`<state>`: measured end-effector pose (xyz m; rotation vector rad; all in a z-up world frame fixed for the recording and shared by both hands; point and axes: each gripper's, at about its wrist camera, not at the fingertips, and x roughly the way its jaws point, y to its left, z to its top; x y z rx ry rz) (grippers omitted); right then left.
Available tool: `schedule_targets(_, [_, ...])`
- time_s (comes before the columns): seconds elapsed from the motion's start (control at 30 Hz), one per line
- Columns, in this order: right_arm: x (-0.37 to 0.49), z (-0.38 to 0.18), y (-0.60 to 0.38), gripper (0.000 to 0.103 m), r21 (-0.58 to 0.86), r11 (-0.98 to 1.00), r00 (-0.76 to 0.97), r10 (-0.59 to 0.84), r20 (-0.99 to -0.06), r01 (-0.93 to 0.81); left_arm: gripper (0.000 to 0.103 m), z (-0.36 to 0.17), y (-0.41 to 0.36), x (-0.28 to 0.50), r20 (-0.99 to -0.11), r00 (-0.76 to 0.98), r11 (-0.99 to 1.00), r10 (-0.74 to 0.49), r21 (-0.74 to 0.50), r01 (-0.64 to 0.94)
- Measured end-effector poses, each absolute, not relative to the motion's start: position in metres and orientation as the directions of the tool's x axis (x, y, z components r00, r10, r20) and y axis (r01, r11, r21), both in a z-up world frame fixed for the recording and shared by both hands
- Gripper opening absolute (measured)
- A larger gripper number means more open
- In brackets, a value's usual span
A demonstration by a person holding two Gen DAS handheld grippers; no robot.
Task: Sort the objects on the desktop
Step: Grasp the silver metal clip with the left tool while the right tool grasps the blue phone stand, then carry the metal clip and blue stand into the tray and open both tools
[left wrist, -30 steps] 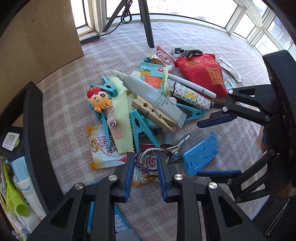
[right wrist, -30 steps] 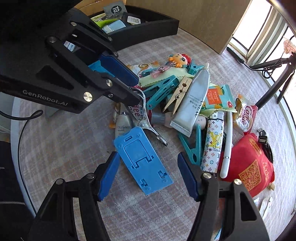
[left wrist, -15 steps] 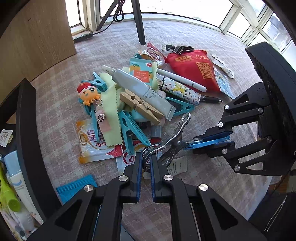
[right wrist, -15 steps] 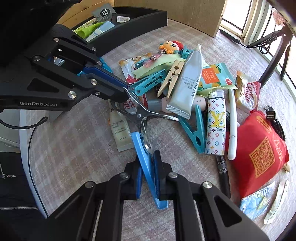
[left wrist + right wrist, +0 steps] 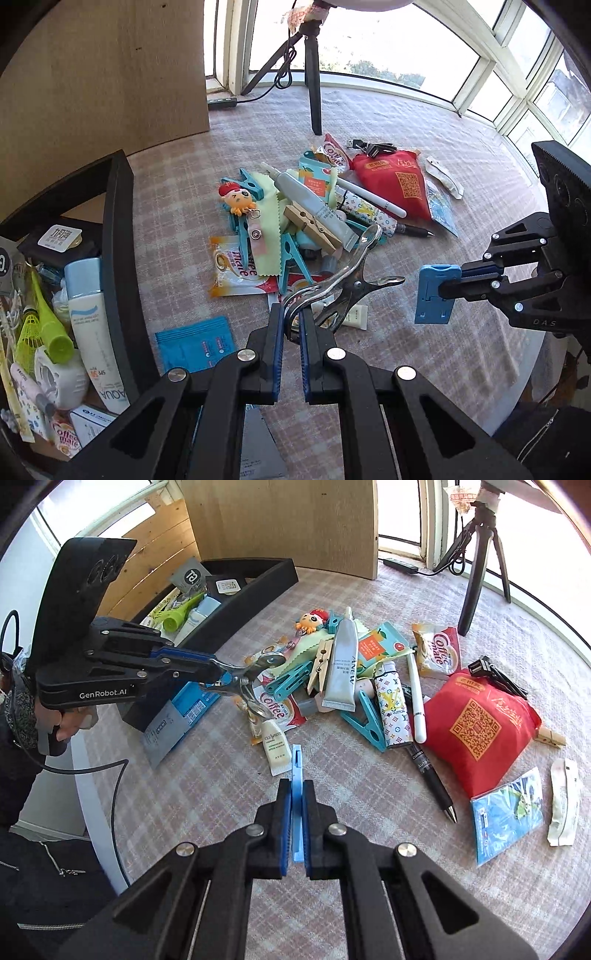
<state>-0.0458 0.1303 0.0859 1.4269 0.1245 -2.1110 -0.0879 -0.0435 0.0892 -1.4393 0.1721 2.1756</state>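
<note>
your left tool (image 5: 291, 325) grips the shiny metal spring clamp (image 5: 343, 280) above the counter (image 5: 461, 354), by the clutter pile. your right tool (image 5: 294, 805) is clamped on the flat blue plastic phone stand (image 5: 296, 775), held clear of the counter.

You have a pink-and-white checked table (image 5: 369, 849) under a red pouch (image 5: 480, 723) with an orange QR code, teal clips (image 5: 291, 254), a pale green cloth (image 5: 271, 236), a silver metal clip (image 5: 347, 280) and a light blue phone stand (image 5: 436, 295).
</note>
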Motion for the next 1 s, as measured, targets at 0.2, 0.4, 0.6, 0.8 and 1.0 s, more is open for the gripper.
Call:
schedule_targets(0.2, [-0.048,0.104,0.109,0.005,0.243,-0.827,-0.287,-0.428,-0.857,0.507,0.007,0.108,-0.101,-0.069,-0.862,-0.379,-0.906,0.336,-0.186,-0.380])
schedule_targets(0.4, [-0.062,0.130,0.070,0.005,0.259,-0.803,-0.307,-0.472,-0.827,0.537,0.007,0.122,-0.184,-0.055,-0.848,-0.468,-0.962,0.249,-0.164,-0.216])
schedule_targets(0.6, [-0.093,0.152,0.016,0.005,0.220,-0.782,-0.336,-0.479,-0.811,0.583,0.007,0.130,-0.266,-0.051,-0.831,-0.536,-0.988,0.147,-0.152,-0.034])
schedule_targets(0.8, [-0.144,0.166,-0.034,0.005,0.197,-0.778,-0.364,-0.481,-0.798,0.597,0.007,0.133,-0.318,-0.055,-0.820,-0.568,-0.989,0.069,-0.129,0.067])
schedule_targets(1.0, [-0.183,0.169,-0.081,0.005,0.155,-0.772,-0.385,-0.466,-0.796,0.616,0.007,0.135,-0.345,-0.077,-0.810,-0.586,-0.985,0.025,-0.119,0.124])
